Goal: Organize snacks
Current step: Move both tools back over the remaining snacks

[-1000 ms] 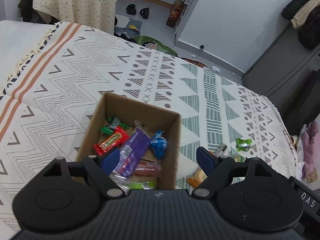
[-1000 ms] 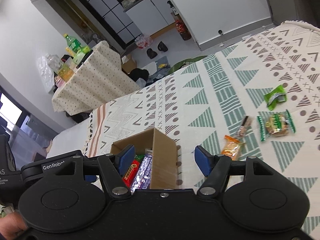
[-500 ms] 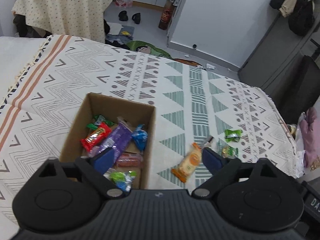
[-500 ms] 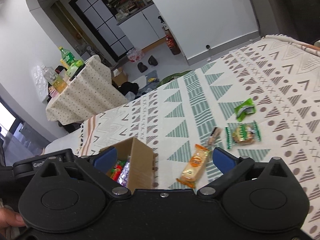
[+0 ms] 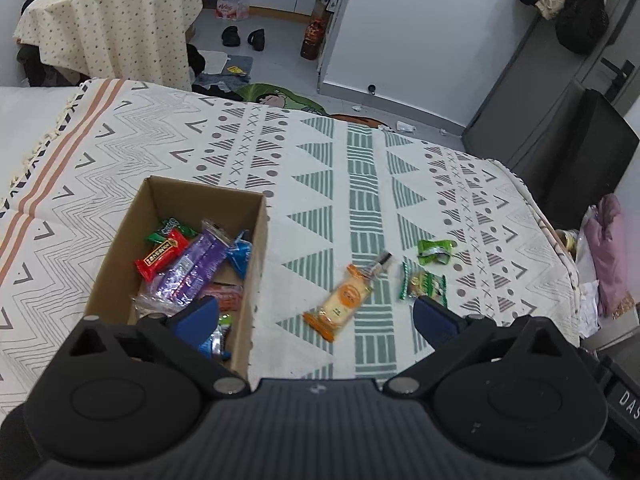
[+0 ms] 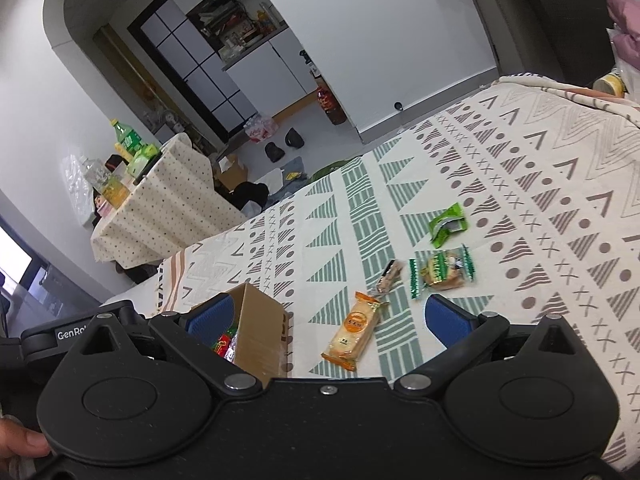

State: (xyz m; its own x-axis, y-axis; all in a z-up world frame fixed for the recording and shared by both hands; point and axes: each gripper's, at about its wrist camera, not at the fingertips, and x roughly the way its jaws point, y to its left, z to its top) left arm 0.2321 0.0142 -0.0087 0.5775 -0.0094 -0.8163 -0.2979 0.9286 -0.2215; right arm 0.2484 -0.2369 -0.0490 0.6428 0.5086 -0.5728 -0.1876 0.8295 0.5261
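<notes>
An orange snack is lying on the patterned bedspread, just right of the box that is holding red, purple and blue packets. A thin dark stick is touching its far end, with two green packets lying beyond. The left hand-held gripper and right hand-held gripper are both hovering wide apart, gripping nothing.

Brown cardboard box at lower left holds red, purple and blue wrappers; an orange packet lies centre frame on the cream, green-triangled cloth.
</notes>
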